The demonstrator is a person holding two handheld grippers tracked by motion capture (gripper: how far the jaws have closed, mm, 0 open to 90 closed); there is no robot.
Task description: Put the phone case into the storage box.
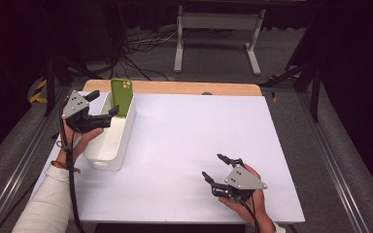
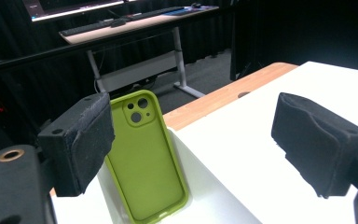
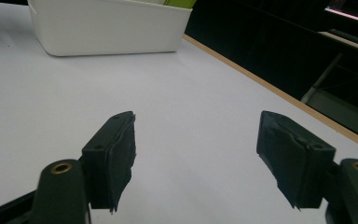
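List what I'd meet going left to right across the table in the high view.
Left gripper, jaws open → white bin with the green phone case standing upright at its far end → bare white table → right gripper, jaws open and holding nothing.

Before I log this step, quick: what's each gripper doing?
Left gripper: open, holding nothing; green phone case stands free in the white bin.
Right gripper: open, empty, over the table.

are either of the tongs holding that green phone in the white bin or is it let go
Nothing is held. The left tongs stand open beside the green phone, which leans upright in the white bin; the right tongs are open over the table.
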